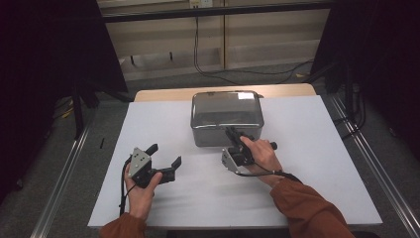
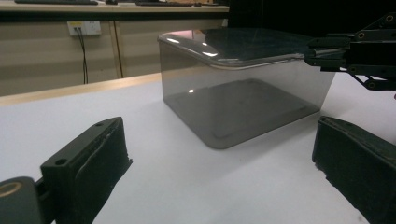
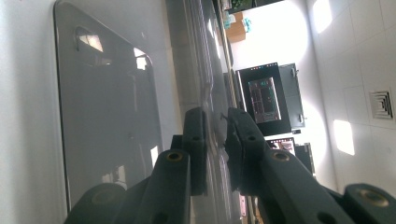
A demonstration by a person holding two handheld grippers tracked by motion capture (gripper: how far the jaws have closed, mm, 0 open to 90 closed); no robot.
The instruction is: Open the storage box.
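White sheeting covers the surface [image 1: 307, 163], and a smoky clear box [image 1: 226, 118] sits upside-down at its far middle. Right gripper [image 1: 233, 133] reaches in from the near side, fingers pinching the box's near top edge. Left gripper [image 1: 164, 154] waits near-left, fingers spread, empty.

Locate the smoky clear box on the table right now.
In the high view the clear box sits on the white table cover at the far middle, with the right gripper shut on its near rim and the left gripper open nearer, to its left.
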